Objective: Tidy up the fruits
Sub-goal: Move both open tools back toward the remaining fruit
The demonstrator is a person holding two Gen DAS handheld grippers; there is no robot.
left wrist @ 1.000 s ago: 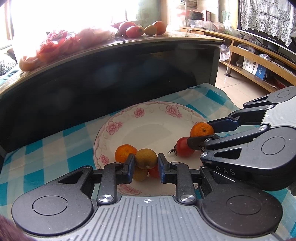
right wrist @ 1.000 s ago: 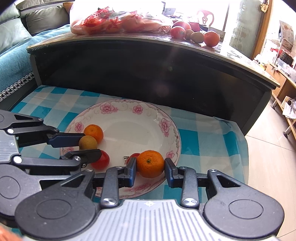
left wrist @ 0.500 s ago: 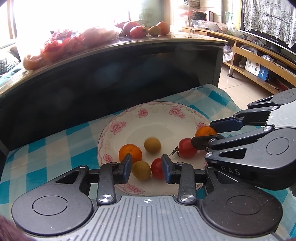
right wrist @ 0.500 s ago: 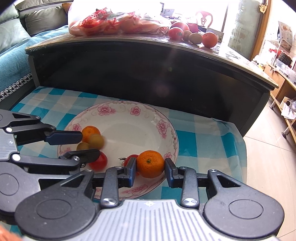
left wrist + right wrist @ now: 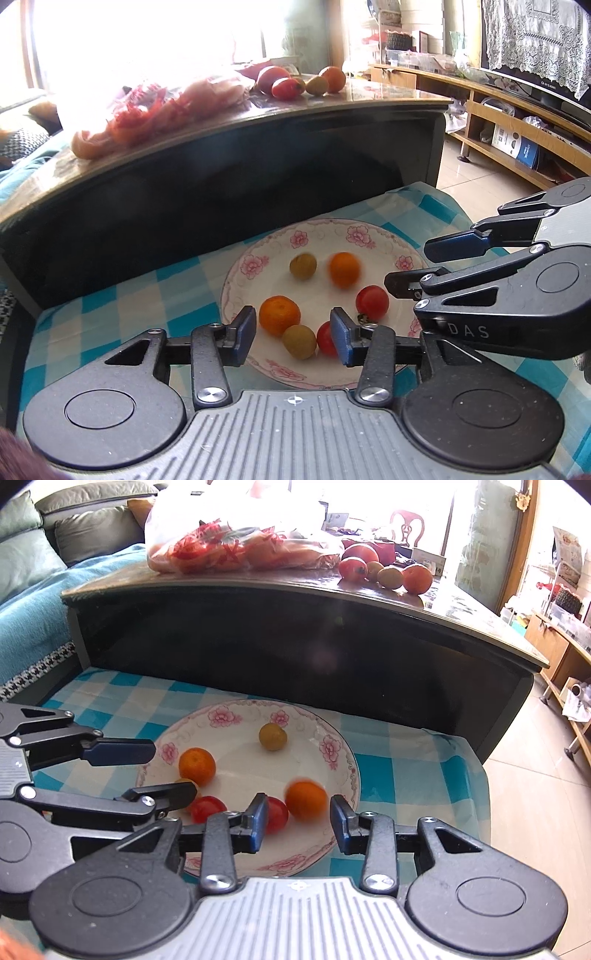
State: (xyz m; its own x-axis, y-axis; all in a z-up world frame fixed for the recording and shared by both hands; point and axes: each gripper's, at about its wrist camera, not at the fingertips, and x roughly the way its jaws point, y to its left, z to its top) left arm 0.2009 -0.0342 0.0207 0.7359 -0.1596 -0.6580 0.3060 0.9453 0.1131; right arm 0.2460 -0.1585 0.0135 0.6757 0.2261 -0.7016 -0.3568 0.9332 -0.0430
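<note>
Living room, low shelf covered with a blue-and-white checked cloth, under a dark glossy tabletop that fills the upper half of both views. Sofa in the upper left of the right wrist view, wooden TV unit at the right edge of the left wrist view.

Floral plate sits centre frame on the cloth. Six fruits lie loose in it. In the left wrist view: orange, yellow-green fruit and a red tomato low centre; a second tomato right of them; a second green fruit and a blurred orange further up. The blur suggests that orange is rolling.

Left gripper, bottom centre of its own view, is spread wide with nothing between the fingers, hanging over the plate's near rim. Right gripper, same place in its own view, is also released and empty; the blurred orange lies just beyond its fingers, not touching either.

Still on the tabletop: a small cluster of fruits in the upper right of the right wrist view, and a plastic bag of red and orange produce upper centre.

Progress: six pieces plated; I judge the task partly done, probably around halfway. Remaining work is likely the tabletop cluster. Whether the bag counts, I cannot tell.
</note>
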